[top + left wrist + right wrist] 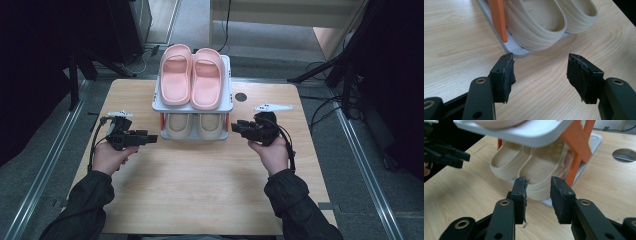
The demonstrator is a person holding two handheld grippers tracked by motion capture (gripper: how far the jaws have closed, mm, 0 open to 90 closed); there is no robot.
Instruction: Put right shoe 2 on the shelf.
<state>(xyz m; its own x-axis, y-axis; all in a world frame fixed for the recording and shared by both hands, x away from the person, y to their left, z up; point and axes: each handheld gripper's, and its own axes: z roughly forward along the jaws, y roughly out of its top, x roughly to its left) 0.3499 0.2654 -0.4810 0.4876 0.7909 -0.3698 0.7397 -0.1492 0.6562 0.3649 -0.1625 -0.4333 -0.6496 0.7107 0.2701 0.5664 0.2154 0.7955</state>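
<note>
A small two-tier rack (pixel 227 75) with white shelves and orange struts (pixel 576 152) stands at the table's far middle. Its top shelf holds a pair of pink slippers (pixel 190 76). A beige pair (pixel 194 125) lies on the bottom shelf, toes toward me. My left gripper (pixel 152 138) sits low at the rack's left front corner, open and empty. In the left gripper view its jaws (pixel 541 72) stand wide, just short of the nearest beige slipper (pixel 536 27). My right gripper (pixel 234 127) is at the rack's right front corner. Its jaws (pixel 538 195) are partly apart with nothing between them, facing the beige pair (pixel 541 173).
The light wooden table (pixel 200 190) has a round cable hole (pixel 241 97) right of the rack. Bare wood stretches from the rack to the near edge. Dark stand legs and cables lie on the floor at both sides. In the right gripper view, the left gripper (pixel 461 157) shows beyond the rack.
</note>
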